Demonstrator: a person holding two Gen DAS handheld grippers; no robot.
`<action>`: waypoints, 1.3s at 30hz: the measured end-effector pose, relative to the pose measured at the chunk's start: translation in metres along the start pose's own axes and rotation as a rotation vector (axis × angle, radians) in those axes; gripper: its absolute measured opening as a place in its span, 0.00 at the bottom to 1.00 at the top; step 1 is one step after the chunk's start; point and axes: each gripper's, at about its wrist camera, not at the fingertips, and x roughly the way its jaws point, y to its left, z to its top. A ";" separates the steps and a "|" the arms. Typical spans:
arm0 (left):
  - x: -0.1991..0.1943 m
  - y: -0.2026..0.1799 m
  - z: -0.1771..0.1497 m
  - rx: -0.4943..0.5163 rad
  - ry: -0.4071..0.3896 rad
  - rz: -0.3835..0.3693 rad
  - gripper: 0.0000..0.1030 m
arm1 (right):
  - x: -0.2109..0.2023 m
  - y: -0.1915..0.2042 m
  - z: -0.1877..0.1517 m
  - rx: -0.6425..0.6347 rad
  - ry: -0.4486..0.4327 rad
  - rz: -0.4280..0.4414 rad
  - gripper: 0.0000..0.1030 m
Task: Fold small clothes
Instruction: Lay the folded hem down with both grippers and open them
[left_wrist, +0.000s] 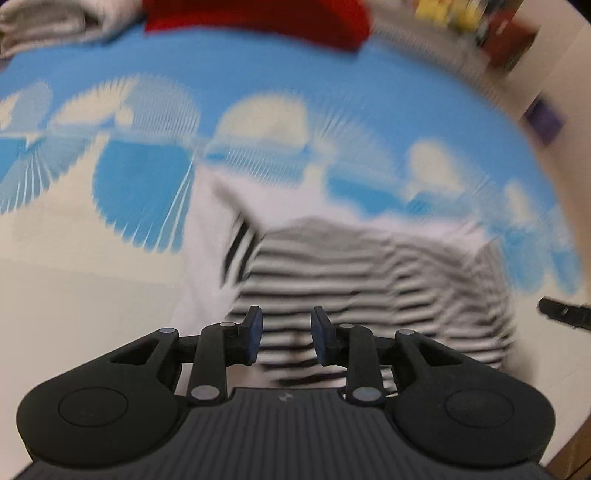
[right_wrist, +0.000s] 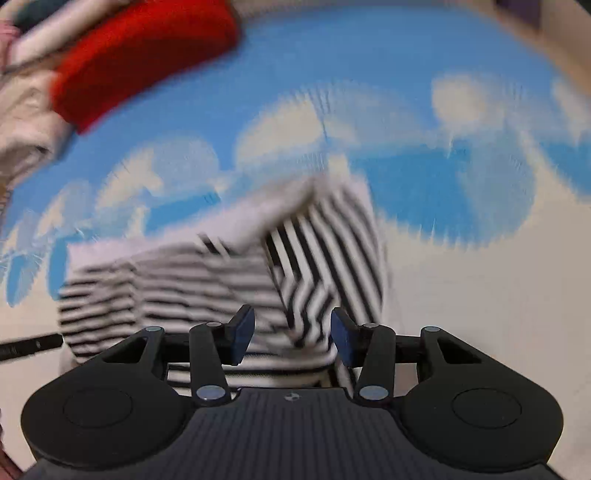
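A black-and-white striped small garment (left_wrist: 369, 280) lies partly folded on a blue-and-white patterned cover (left_wrist: 258, 74). My left gripper (left_wrist: 287, 339) hovers over the garment's near edge, open, its blue pads (left_wrist: 255, 338) apart with nothing pinched. In the right wrist view the same striped garment (right_wrist: 184, 288) has a flap with slanted stripes folded over on its right side. My right gripper (right_wrist: 291, 338) stands open above that flap, pads clear of the cloth. Both views are motion-blurred.
A red folded garment (left_wrist: 258, 18) (right_wrist: 147, 55) lies at the far edge of the cover, beside a pile of pale clothes (left_wrist: 37, 26) (right_wrist: 22, 110). Boxes (left_wrist: 498, 37) stand at the far right. A black tip of the other gripper (left_wrist: 561, 314) (right_wrist: 29, 345) shows at each view's edge.
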 end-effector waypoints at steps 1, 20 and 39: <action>-0.015 -0.003 -0.003 -0.003 -0.039 -0.028 0.33 | -0.019 0.001 -0.002 -0.024 -0.061 0.003 0.46; -0.184 -0.008 -0.204 0.042 -0.201 -0.074 0.42 | -0.180 -0.066 -0.203 0.022 -0.277 -0.023 0.47; -0.119 0.046 -0.248 -0.173 0.013 0.155 0.74 | -0.095 -0.094 -0.244 0.186 0.046 0.031 0.61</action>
